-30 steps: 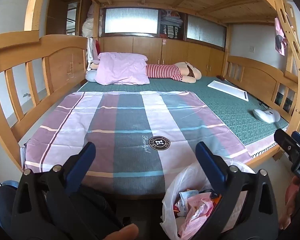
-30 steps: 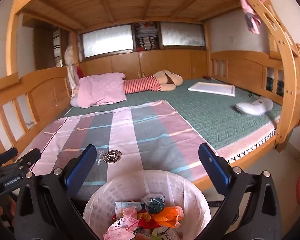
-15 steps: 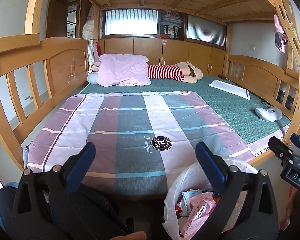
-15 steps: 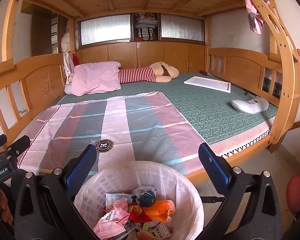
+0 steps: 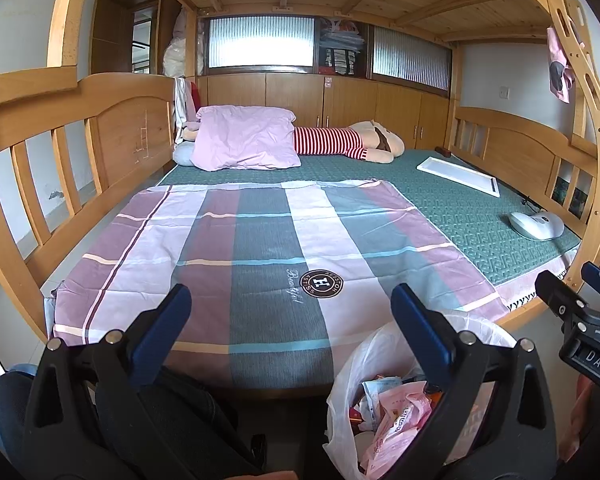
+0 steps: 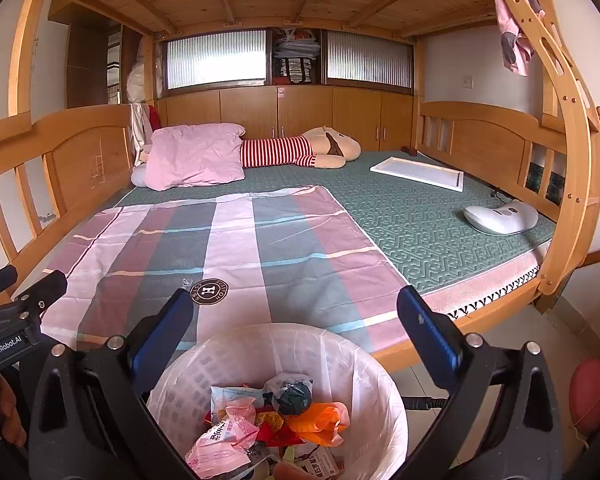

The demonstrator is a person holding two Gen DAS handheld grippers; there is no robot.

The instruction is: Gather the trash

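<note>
step: collecting looks near done, wrappers (image 6: 220, 444) lie in bin (image 6: 352, 364) | left tool (image 5: 286, 312) released, empty | right tool (image 6: 296, 316) released, empty | next: scan bed (image 6: 400, 216) for leftover trash

One trash bin (image 6: 364, 364), white liner, at the foot of the bed (image 6: 420, 216); one bed. Inside the bin: one pink wrapper (image 6: 220, 444), one orange bag (image 6: 316, 424), one dark knotted bundle (image 6: 294, 392), other scraps too jumbled to count. On the bed: one plaid sheet (image 6: 240, 256), one pink pillow (image 6: 196, 156), one striped plush toy (image 6: 300, 150), one white flat board (image 6: 418, 170), one white rounded device (image 6: 500, 218). Behind the bed: two frosted windows (image 6: 216, 58). Two grippers: left (image 5: 286, 320), right (image 6: 294, 320), each with two blue fingers spread wide.
</note>
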